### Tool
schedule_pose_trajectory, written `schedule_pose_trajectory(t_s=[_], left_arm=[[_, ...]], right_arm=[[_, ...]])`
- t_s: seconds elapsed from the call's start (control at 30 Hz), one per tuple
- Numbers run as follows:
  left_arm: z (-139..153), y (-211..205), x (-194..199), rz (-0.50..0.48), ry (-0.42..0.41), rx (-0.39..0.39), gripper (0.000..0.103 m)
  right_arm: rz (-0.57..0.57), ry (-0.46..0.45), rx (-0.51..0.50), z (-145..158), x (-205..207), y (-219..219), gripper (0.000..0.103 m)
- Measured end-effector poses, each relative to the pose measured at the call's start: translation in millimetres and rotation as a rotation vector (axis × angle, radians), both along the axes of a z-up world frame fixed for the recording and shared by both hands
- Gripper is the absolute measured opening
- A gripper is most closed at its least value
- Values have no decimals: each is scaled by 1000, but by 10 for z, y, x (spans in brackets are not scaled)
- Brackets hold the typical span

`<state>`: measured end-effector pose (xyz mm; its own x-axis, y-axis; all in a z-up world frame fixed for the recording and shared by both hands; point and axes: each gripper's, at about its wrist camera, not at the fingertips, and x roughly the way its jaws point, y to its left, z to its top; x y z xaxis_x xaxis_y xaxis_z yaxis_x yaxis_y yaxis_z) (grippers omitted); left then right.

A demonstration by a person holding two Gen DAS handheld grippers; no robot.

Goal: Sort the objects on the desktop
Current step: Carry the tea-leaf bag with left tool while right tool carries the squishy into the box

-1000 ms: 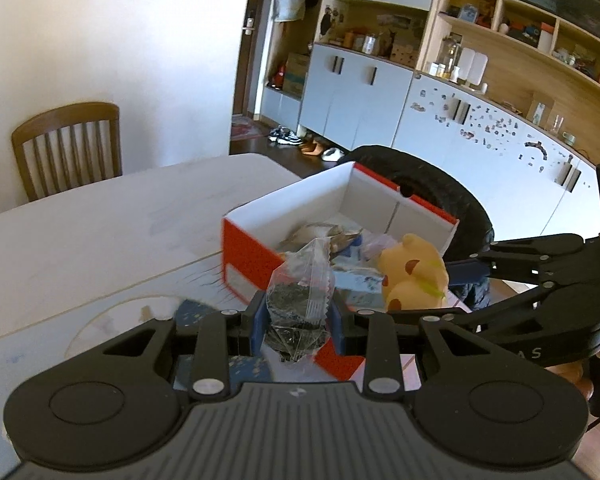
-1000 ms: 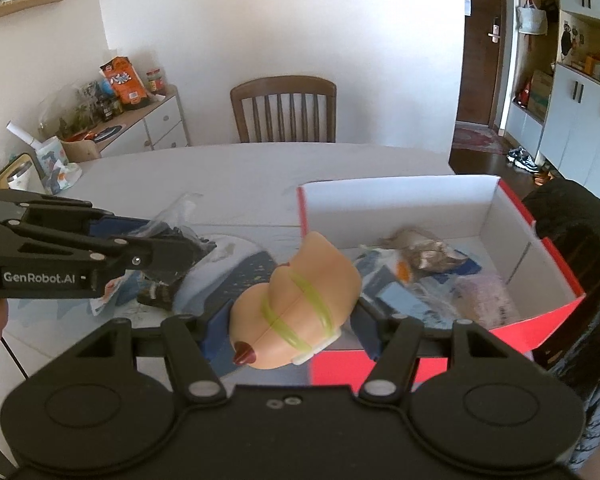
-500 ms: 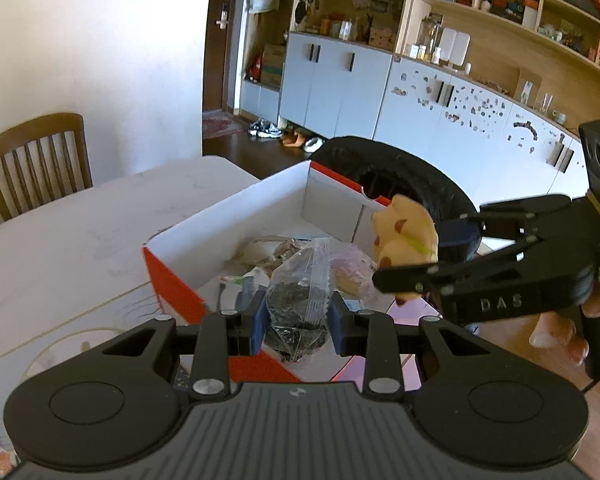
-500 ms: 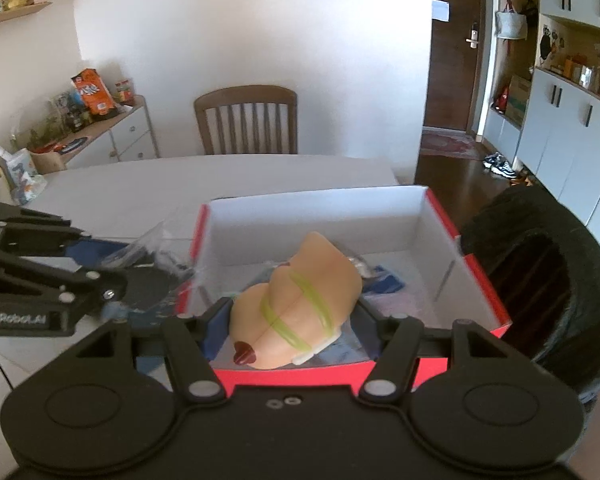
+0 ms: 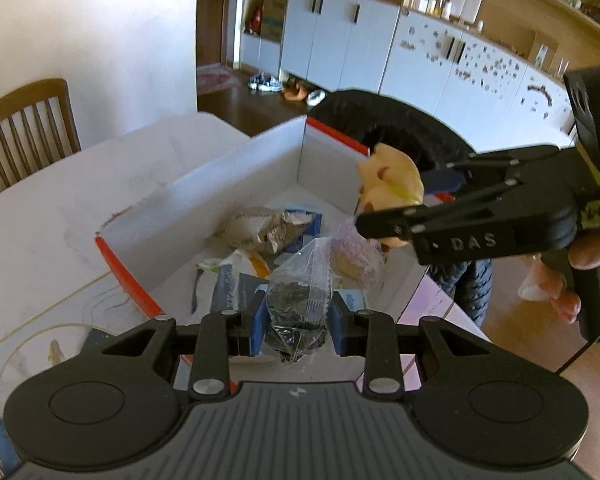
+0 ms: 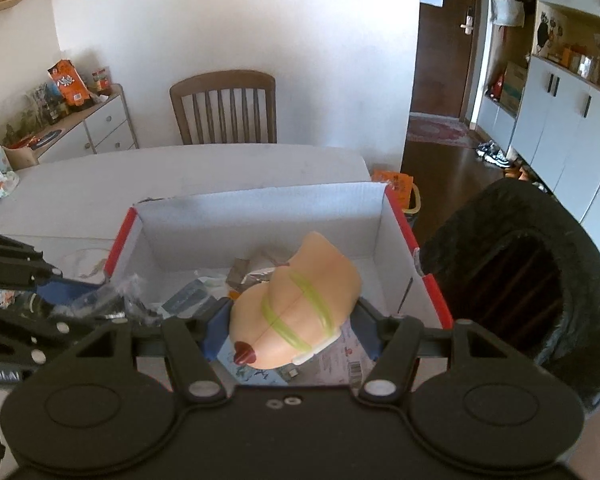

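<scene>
We have both grippers poised over the red-and-white box [image 5: 236,184], which sits on the counter [image 6: 188,176] and serves as our landmark. The left gripper [image 5: 298,316] has its jaws clenched on a clear plastic bag of dark bits [image 5: 296,304], held just above the near edge of the box. The right gripper [image 6: 292,320] has its jaws clamped on a peach-coloured squishy toy [image 6: 300,300] with a yellow-green band and a red tip, hanging above the box's interior, toward its right-hand wall. Inside the box we see several wrappers and packets [image 5: 268,228] already lying on the floor of it. We judge that the step in hand is the drop: 2 items are carried to the box and neither is released yet. The next move, as we read it, calls for lowering each load a little, clear of the box walls, then opening the jaws so bag and toy fall among the packets rather than onto the rim; the light bag may cling to a pad
</scene>
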<state>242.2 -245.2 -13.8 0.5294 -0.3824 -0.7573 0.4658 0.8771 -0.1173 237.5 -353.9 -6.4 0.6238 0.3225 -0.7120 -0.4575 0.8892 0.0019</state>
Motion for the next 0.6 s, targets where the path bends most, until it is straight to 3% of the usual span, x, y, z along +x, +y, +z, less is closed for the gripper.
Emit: schedule_pose_trajectory(t_s=[0.23, 0.6], left_arm=[[-186, -163, 148, -12, 52, 67, 31], [-394, -268, 230, 10, 117, 104, 31]], right_arm=[[3, 59, -9, -210, 271, 33, 63], [40, 128, -56, -506, 454, 232, 63]])
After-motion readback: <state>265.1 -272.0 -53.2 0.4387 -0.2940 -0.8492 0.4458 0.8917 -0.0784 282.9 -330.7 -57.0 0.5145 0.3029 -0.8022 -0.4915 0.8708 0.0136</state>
